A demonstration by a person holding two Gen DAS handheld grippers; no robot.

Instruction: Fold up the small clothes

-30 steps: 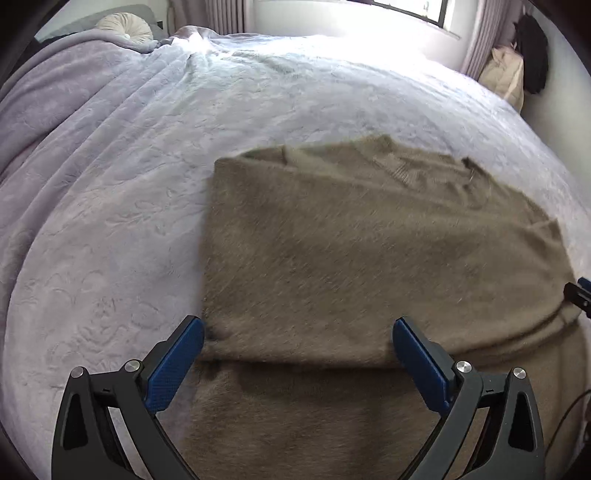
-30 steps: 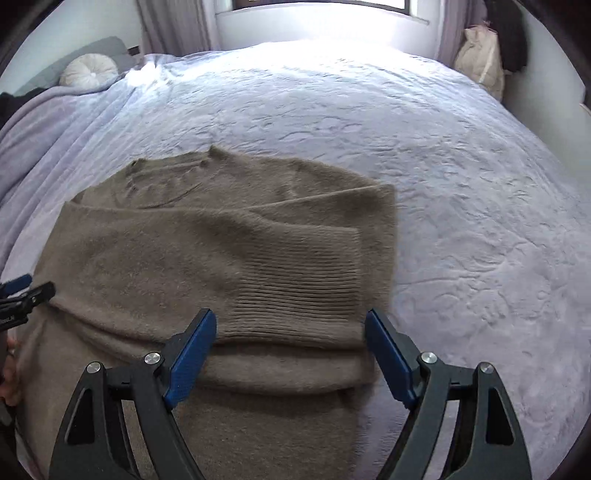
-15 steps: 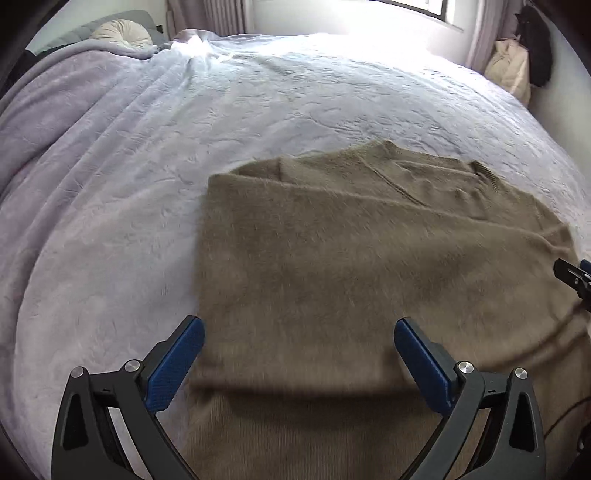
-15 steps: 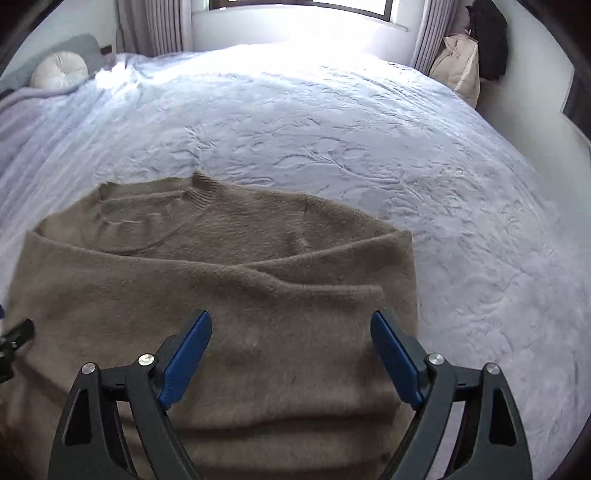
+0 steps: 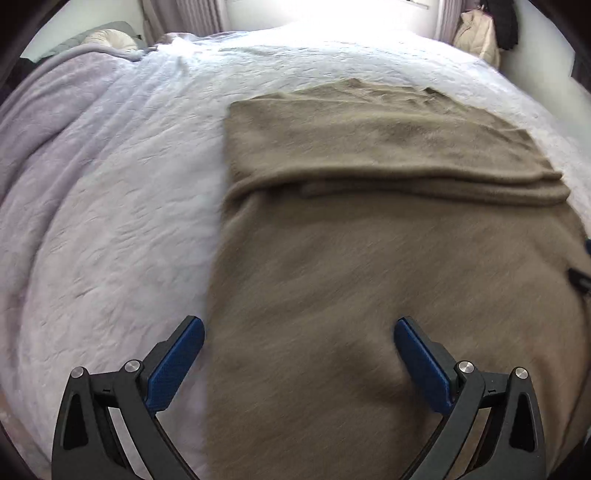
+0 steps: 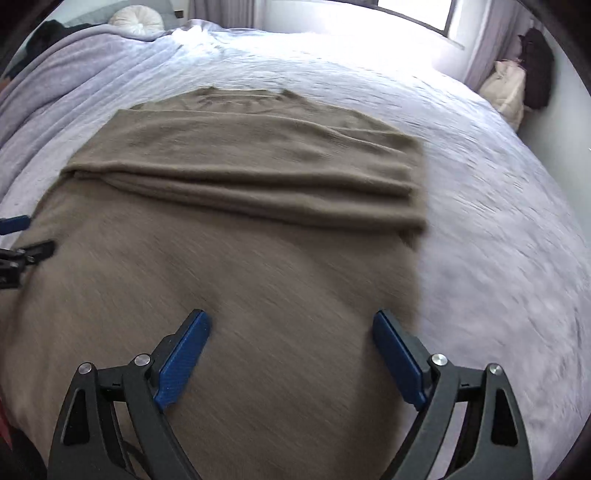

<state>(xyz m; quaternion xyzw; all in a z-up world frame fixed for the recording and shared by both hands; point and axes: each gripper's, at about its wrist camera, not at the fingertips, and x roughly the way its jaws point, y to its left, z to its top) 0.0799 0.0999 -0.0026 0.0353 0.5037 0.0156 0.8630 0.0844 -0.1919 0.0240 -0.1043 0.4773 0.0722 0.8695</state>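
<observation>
Bed [image 5: 110, 221] under, seemingly, sweater [image 5: 369, 258]

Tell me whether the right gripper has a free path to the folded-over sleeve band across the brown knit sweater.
Probably yes. The right gripper is open and empty above the brown knit sweater, and nothing lies between it and the folded sleeve band ahead. The left gripper is off to the side.

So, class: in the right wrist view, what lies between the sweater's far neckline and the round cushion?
Only bedding: the white bedspread and lilac blanket separate sweater from cushion.
</observation>
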